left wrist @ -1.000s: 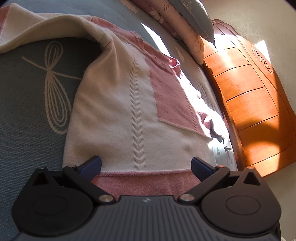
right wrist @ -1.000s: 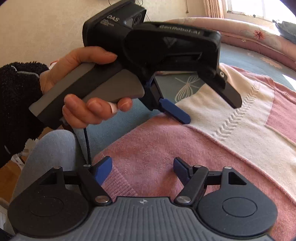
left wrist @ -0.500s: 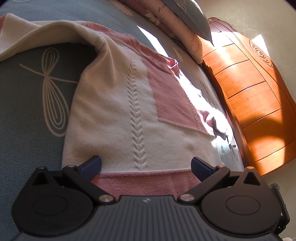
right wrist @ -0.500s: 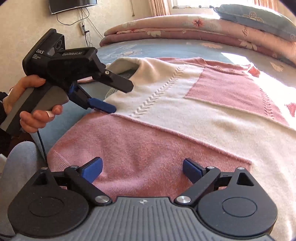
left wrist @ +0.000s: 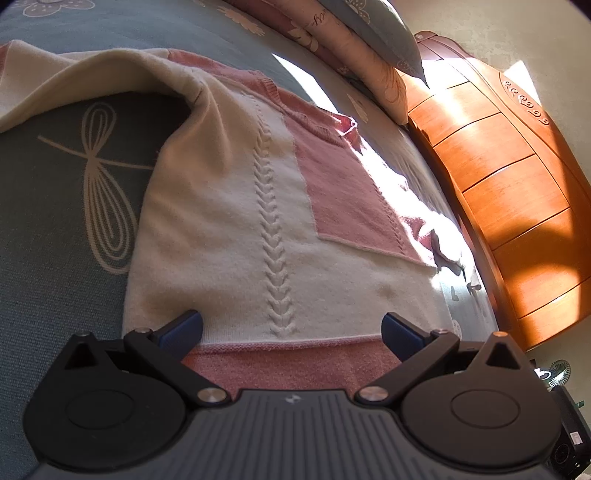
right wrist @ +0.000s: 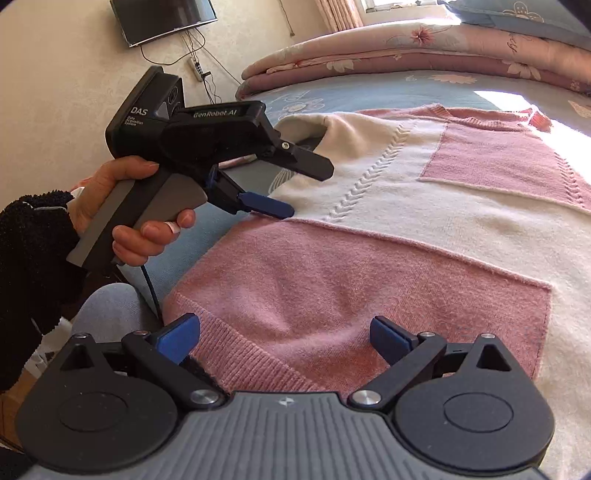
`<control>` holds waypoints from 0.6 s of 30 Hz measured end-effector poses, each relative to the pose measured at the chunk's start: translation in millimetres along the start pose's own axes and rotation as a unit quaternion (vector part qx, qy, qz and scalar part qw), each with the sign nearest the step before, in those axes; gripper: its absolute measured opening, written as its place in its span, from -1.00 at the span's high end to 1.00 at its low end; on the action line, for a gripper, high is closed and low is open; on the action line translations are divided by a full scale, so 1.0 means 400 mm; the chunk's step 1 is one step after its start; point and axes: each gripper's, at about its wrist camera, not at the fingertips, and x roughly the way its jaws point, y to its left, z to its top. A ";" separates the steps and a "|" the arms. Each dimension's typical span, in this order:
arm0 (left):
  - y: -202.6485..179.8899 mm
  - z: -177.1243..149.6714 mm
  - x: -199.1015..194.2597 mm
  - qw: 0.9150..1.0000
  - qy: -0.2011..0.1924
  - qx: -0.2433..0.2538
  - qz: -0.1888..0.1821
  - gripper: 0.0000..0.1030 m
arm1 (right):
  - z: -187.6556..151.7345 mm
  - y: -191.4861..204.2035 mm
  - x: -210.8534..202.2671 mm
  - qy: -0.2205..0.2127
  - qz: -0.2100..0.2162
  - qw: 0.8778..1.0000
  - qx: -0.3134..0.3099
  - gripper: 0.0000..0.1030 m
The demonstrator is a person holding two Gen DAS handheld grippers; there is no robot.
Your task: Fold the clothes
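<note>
A cream and pink knit sweater (left wrist: 236, 236) lies spread flat on the blue bedspread (left wrist: 55, 206), one sleeve stretched off to the upper left. It also fills the right wrist view (right wrist: 388, 229). My left gripper (left wrist: 291, 328) is open and empty, hovering over the sweater's left side where the cream part meets the pink band. It also shows in the right wrist view (right wrist: 295, 188). My right gripper (right wrist: 284, 336) is open and empty, just above the pink ribbed hem (right wrist: 251, 354) at the near edge.
Folded floral quilts (right wrist: 424, 51) and a pillow are stacked at the far side of the bed. An orange wooden headboard (left wrist: 517, 192) stands on the right. A wall-mounted TV (right wrist: 162, 18) hangs beyond the bed. The person's knee (right wrist: 107, 306) is by the near edge.
The right gripper has swung left and closer to the sweater's pink hem. The left gripper shifted slightly along the sweater's side. Both stayed open.
</note>
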 end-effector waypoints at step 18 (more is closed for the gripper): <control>-0.026 -0.006 0.003 0.999 -0.004 0.021 0.027 -0.99 | -0.098 -0.057 -0.137 0.017 -0.038 0.999 0.023 -1.00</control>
